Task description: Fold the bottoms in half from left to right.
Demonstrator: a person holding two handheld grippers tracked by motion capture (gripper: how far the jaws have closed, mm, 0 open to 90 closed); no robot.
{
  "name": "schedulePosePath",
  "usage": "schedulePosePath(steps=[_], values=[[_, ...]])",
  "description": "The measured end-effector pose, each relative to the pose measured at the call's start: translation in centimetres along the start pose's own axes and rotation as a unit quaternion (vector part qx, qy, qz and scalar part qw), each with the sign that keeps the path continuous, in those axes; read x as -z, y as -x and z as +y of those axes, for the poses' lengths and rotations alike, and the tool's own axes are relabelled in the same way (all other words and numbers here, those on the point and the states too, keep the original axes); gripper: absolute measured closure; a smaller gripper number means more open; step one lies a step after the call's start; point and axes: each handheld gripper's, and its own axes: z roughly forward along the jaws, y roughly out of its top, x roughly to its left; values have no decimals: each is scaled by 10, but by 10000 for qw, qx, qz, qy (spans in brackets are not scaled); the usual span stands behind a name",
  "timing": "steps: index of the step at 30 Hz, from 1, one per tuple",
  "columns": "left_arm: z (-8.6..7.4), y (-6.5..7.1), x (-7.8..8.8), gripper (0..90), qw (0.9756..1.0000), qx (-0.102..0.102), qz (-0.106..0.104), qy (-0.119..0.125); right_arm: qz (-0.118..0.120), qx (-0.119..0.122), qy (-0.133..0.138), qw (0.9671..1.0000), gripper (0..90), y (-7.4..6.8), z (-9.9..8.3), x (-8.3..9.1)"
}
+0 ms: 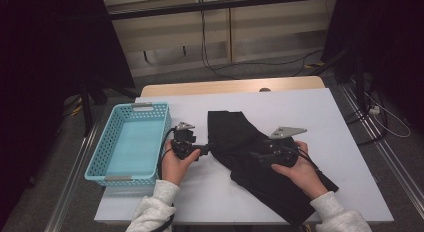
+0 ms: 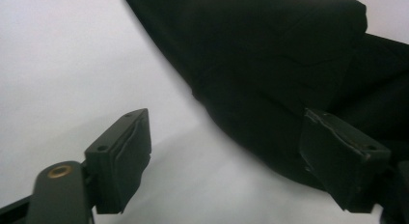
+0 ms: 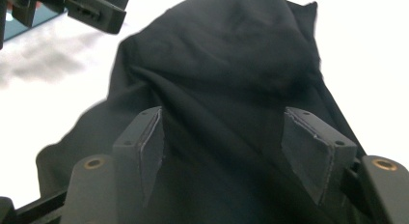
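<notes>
White board covers the table (image 1: 300, 112), with cables trailing on the grey floor behind it, and on that board a black garment (image 1: 235, 137) lies in a loose diagonal fold, its upper part doubled over near the middle and its long lower part running toward the person's right sleeve. The left gripper (image 1: 204, 151) sits low at the cloth's left edge; in the left gripper view its fingers (image 2: 120, 156) stand apart, one over bare board and the other lying over the cloth's dark border, so the hem runs across the gap between them without being pinched. That placement looks like a set-up for taking the edge. The right gripper (image 1: 256, 157) rests over the middle of the garment, pointing toward the other tool, and in the right gripper view its fingers (image 3: 144, 147) are spread with a ridge of cloth rising ahead of them and nothing clamped. Judging from this, the cloth lies released on the table so both tools can take fresh holds for another fold. A turquoise basket (image 1: 112, 147) waits beyond the left fingers, empty, probably the place the folded piece is meant for.
</notes>
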Motion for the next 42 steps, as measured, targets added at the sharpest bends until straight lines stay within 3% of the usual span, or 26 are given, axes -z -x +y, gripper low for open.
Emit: schedulePosePath(steps=[2, 5, 13, 15, 16, 18, 22, 27, 29, 35, 40, 42], values=[[0, 0, -5, 226, 9999, -13, 101, 25, -55, 13, -47, 10000, 313, 4, -6, 4], [0, -2, -10, 254, 10000, -21, -10, -83, -100, -5, -82, 9999, 307, 9, -14, 10], [0, -7, -21, 326, 9999, -100, 74, -73, -370, -92, -147, 9992, 295, 22, -29, 24], [0, -6, -24, 376, 10000, -46, 51, -8, -401, -125, -154, 9990, 295, 24, -32, 28], [-1, -5, -25, 405, 9999, 85, -49, 54, -423, -134, -144, 9989, 294, 24, -33, 30], [0, -1, -26, 496, 9999, -99, 98, -24, -440, -181, -120, 9988, 294, 26, -35, 32], [3, 8, -29, 644, 9995, -208, 142, -168, -436, -183, -153, 9988, 294, 26, -39, 35], [7, 14, -31, 829, 9995, -121, 45, -305, -459, -187, -148, 9987, 294, 26, -42, 41], [9, 16, -29, 848, 9990, -215, 210, -317, -464, -193, -135, 9986, 295, 27, -44, 44], [13, -3, -20, 865, 9986, 10, 523, -118, -613, -191, -162, 9978, 295, 32, -52, 54], [13, -21, -18, 866, 9979, 167, 614, -91, -895, -141, -23, 9959, 296, 36, -55, 66], [13, -25, -18, 866, 9973, 215, 703, -77, -990, -267, -13, 9947, 294, 39, -56, 71]])
